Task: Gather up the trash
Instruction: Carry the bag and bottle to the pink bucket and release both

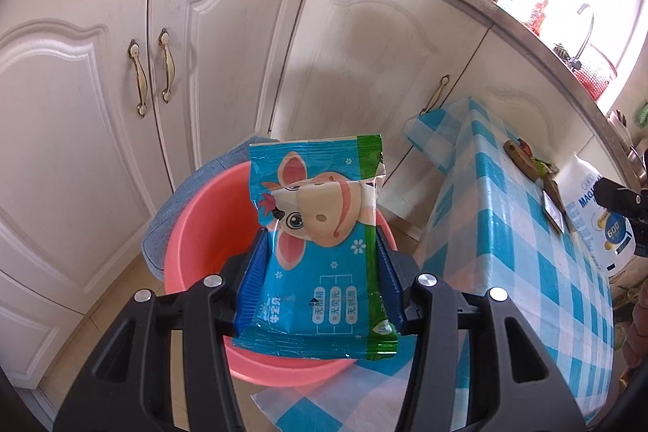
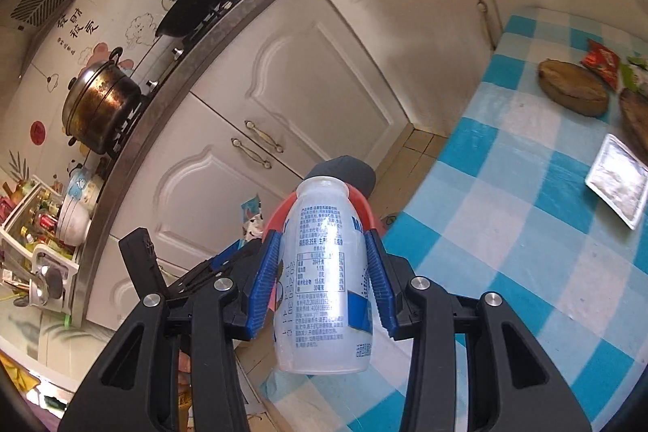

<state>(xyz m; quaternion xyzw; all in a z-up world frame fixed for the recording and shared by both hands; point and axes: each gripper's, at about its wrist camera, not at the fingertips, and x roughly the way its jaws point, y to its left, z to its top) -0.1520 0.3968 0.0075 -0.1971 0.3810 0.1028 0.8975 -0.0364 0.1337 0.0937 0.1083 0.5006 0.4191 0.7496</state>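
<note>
**Left wrist view: wrapper over basin**

Left gripper [image 1: 320, 266] clamps a blue wrapper [image 1: 324, 241] above the pink basin [image 1: 194, 225], before white cabinets [image 1: 101, 75]. Right gripper [image 2: 322, 278] grips a white bottle [image 2: 324, 270] beside the checked table [image 2: 526, 229].

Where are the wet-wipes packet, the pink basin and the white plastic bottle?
wet-wipes packet [image 1: 320, 245], left wrist view, printed front.
pink basin [image 1: 202, 225], left wrist view, inner wall.
white plastic bottle [image 2: 320, 270], right wrist view, label.
</note>
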